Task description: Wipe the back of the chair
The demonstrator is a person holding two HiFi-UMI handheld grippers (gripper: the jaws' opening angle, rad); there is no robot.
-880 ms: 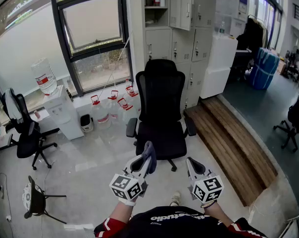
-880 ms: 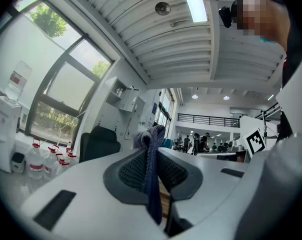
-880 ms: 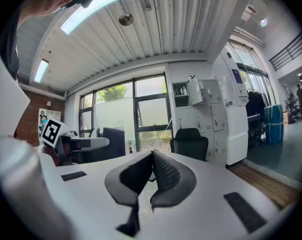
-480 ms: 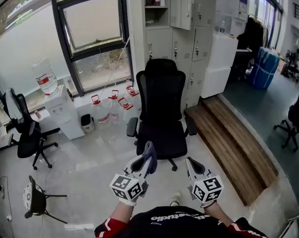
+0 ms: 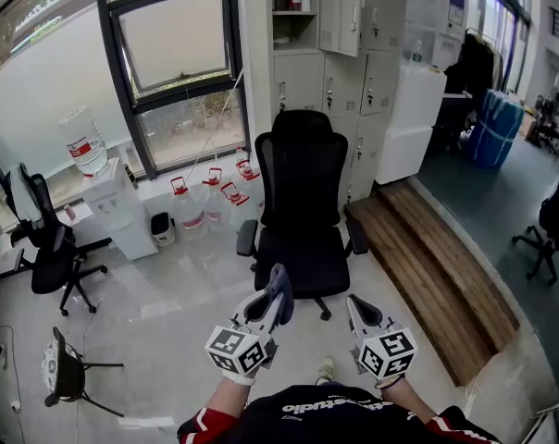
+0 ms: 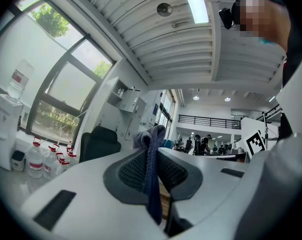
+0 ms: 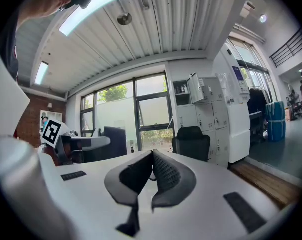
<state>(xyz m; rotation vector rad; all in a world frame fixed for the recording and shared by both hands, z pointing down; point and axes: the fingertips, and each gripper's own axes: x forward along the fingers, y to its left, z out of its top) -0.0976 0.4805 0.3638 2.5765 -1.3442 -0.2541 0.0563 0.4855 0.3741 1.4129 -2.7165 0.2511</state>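
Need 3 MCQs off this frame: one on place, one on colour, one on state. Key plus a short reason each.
1. Where does the black chair stand?
A) on a desk top
B) in front of the lockers
C) outside the window

2. What colour is the cloth in the left gripper?
A) red
B) yellow
C) dark blue

3. How is the right gripper?
A) open
B) shut on nothing
C) shut on the cloth

Answers:
1 B: the head view shows it on the pale floor with the lockers just behind.
2 C: the left gripper view shows blue fabric pinched between its jaws.
3 B: its own view shows the jaws together with nothing between them.
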